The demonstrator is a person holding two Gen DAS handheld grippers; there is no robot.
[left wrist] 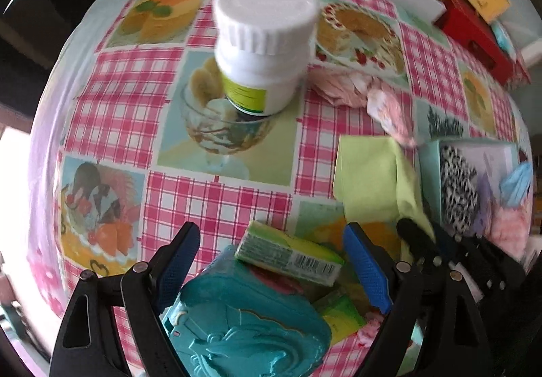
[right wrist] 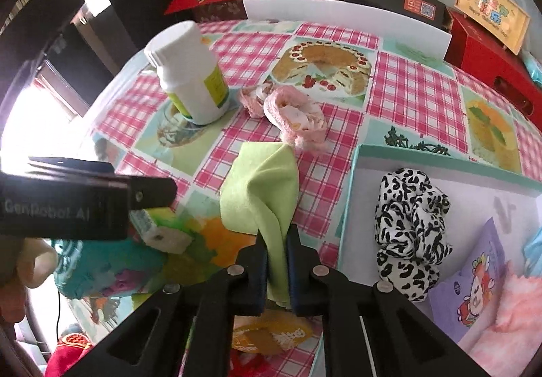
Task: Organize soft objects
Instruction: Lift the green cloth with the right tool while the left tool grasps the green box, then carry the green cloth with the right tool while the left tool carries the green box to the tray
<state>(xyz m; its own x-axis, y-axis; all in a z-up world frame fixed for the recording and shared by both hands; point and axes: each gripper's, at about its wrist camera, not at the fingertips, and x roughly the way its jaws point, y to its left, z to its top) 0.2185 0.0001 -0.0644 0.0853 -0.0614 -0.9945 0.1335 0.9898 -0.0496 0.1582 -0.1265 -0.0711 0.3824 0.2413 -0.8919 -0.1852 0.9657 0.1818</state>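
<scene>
My right gripper (right wrist: 276,241) is shut on a light green cloth (right wrist: 261,187), pinching its near corner; the cloth also shows in the left wrist view (left wrist: 369,173). A pink lace scrunchie (right wrist: 291,112) lies on the table beyond it, also in the left wrist view (left wrist: 359,88). A teal-rimmed box (right wrist: 352,207) at right holds a black-and-white scrunchie (right wrist: 410,227), a purple card (right wrist: 481,278) and pink fluff (right wrist: 508,312). My left gripper (left wrist: 271,234) is open over a green carton (left wrist: 288,255) and a teal case (left wrist: 244,326).
A white pill bottle (left wrist: 264,48) stands mid-table, also in the right wrist view (right wrist: 189,72). A white board (right wrist: 345,17) stands at the table's far edge. Red boxes (right wrist: 487,55) and a yellow box (right wrist: 491,14) sit behind it. The checked tablecloth (right wrist: 406,88) covers the table.
</scene>
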